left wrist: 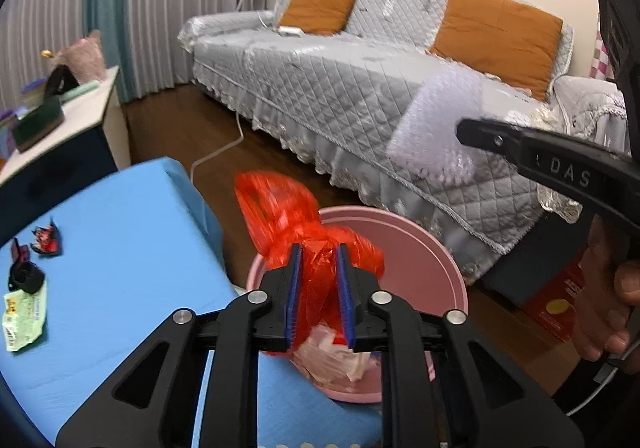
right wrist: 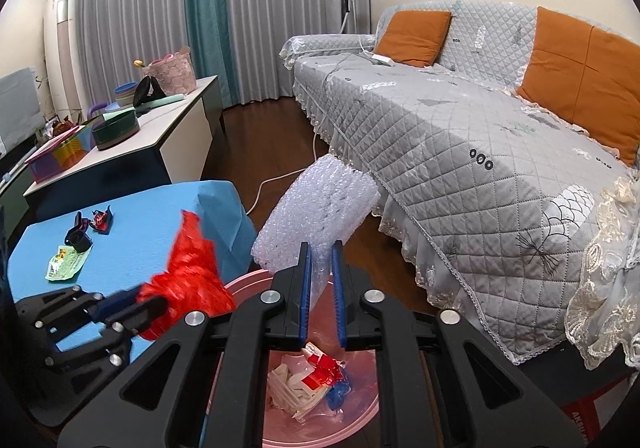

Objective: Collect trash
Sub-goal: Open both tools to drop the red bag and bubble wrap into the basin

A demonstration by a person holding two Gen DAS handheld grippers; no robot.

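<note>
Left wrist view: the left gripper is clenching a crumpled red plastic bag between its blue pads, hanging it over the near rim of the pink bin.
Right wrist view: the right gripper is pinching a sheet of bubble wrap, jaws closed on its lower edge, directly above the bin's mouth.
Bin contents: white paper scraps and red-and-blue wrappers are lying at the bottom, so there is plenty of room.
Trash left over: a green packet, a black cap and a small red wrapper are sitting on the blue table, well apart from the bin.
Doing it well: I'd judge both pieces should be brought inside the rim before the jaws let go; light film and bubble wrap may drift or catch on the edge.
Watch for: the bag is hanging close to the table side, so it looks likeliest to spill outward.
</note>
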